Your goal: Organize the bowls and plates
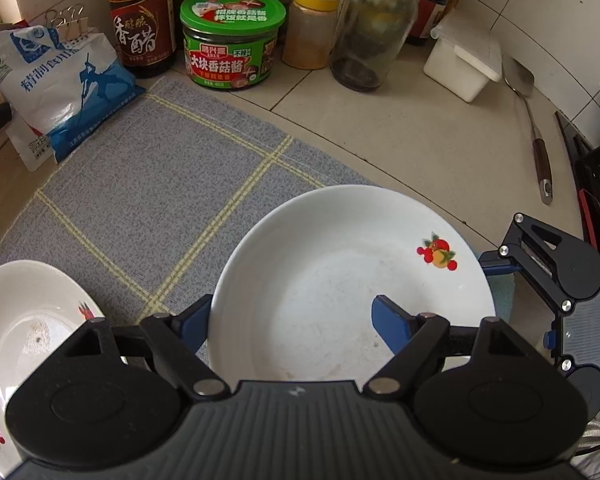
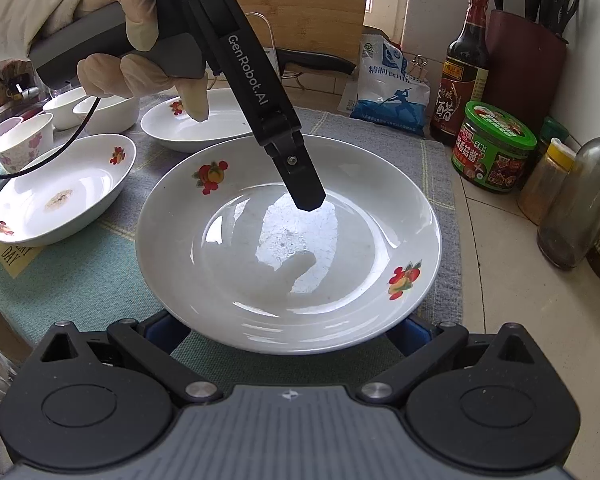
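A white plate (image 1: 340, 264) (image 2: 288, 248) with fruit prints hangs a little above the grey checked cloth (image 1: 160, 184). My left gripper (image 1: 292, 308) (image 2: 306, 196) comes down over its rim. One blue finger (image 1: 392, 320) lies inside the plate and the other (image 1: 196, 320) sits outside under the rim, so the jaws clamp the plate's wall. My right gripper (image 2: 290, 332) (image 1: 540, 272) reaches under the opposite rim with its fingers spread wide. Their tips are hidden beneath the plate.
Two more fruit-print plates (image 2: 64, 200) (image 2: 204, 128), white bowls (image 2: 108, 112) and a flowered cup (image 2: 24, 144) stand to the left on the cloths. A salt bag (image 1: 60, 80), vinegar bottle (image 1: 140, 20), green jar (image 1: 232, 48), glass bottle (image 1: 372, 28) and spatula (image 1: 536, 136) line the back and right.
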Available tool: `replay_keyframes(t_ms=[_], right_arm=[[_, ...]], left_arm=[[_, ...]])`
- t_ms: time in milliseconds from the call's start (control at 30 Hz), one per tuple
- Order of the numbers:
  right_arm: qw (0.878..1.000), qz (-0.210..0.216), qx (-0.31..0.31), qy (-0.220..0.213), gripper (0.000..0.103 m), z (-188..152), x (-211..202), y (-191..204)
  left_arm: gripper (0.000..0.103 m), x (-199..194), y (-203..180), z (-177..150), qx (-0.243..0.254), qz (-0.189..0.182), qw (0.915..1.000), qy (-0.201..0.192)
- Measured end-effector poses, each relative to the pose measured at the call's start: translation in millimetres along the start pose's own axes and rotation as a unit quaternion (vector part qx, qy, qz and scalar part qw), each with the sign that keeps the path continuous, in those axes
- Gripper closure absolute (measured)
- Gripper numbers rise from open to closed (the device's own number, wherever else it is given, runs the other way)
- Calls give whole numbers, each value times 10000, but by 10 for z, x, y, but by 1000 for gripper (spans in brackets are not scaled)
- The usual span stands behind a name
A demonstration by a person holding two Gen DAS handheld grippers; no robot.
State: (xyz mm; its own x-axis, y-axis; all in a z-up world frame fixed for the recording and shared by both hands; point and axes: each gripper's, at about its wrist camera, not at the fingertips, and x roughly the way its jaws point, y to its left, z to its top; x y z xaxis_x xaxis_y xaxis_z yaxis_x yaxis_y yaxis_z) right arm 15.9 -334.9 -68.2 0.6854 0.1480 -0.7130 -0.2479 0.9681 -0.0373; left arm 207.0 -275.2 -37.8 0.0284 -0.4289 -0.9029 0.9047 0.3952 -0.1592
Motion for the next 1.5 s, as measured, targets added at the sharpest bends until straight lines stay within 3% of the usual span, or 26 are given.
replay_keyframes(t_ms=[567,1267,1500], right_arm=[[9999,-51,-87,19,0,143,300,-531],[9999,-104,36,52,0,140,386,-577],[9995,-262,125,98,0,137,311,-529]], left_arm=[[20,290,187,445,4,114,9997,-212],[19,426,208,480,-52,279,9991,-329],[15,160,196,390,-168,530,9967,-596]])
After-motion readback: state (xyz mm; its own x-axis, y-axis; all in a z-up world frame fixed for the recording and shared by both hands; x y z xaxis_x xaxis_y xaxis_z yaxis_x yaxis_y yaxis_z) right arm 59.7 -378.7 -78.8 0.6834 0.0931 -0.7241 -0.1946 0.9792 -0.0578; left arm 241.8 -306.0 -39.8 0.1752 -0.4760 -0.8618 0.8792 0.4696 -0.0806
